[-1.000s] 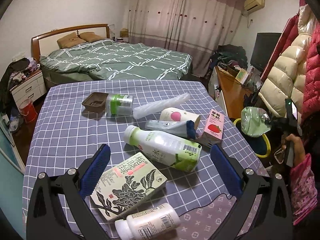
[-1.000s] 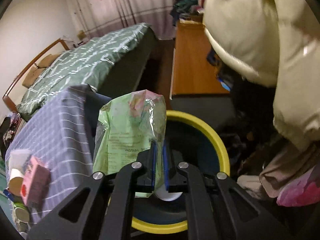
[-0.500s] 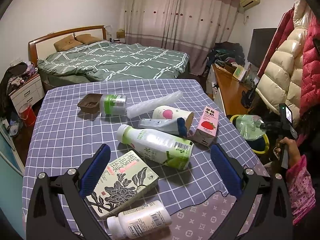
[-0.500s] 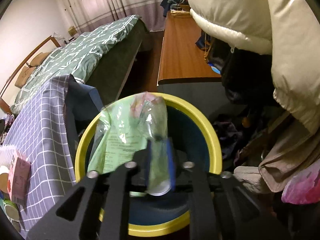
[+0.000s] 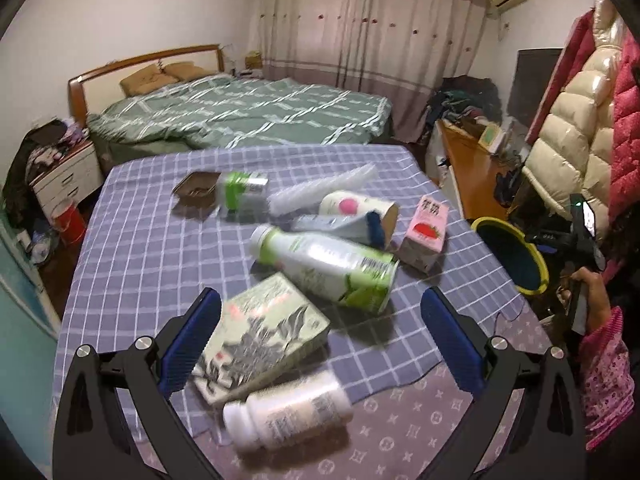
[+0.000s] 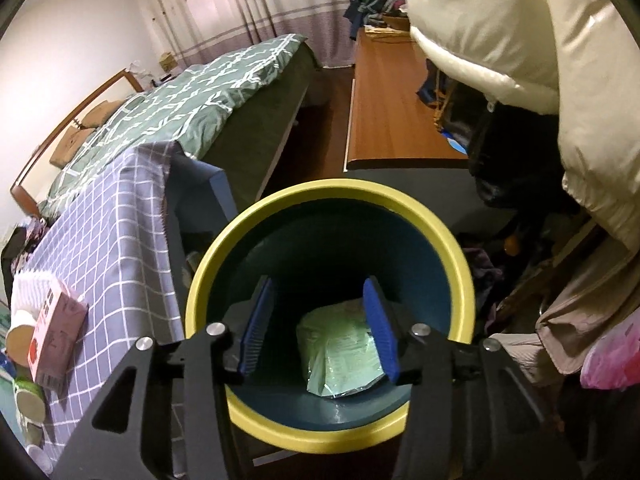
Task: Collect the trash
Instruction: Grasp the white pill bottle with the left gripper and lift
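Two grippers, both with jaws spread and nothing between the pads. Right gripper [image 6: 318, 326] hangs over the mouth of the yellow-rimmed bin [image 6: 456, 264]; green plastic bag [image 6: 340, 354] lies loose on the bin floor, its right edge hidden behind the right blue pad. Bin stands just beside the right edge of the table [image 6: 104, 236].

Left gripper [image 5: 320, 340] hovers wide over the near table end. Near its left pad: green printed carton [image 5: 264, 336], partly covered by that pad. White pill bottle [image 5: 286, 410] lies nearest, label blurred. Farther: green-and-white bottle [image 5: 324, 266] on its side, pink strawberry carton [image 5: 426, 234], paper cup [image 5: 360, 210], small green-capped jar [image 5: 240, 192], brown tray [image 5: 196, 194], clear ribbed wrapper [image 5: 320, 192]. Motion blur makes every label unreadable. The item with the blue end lying against the cup can't be identified.
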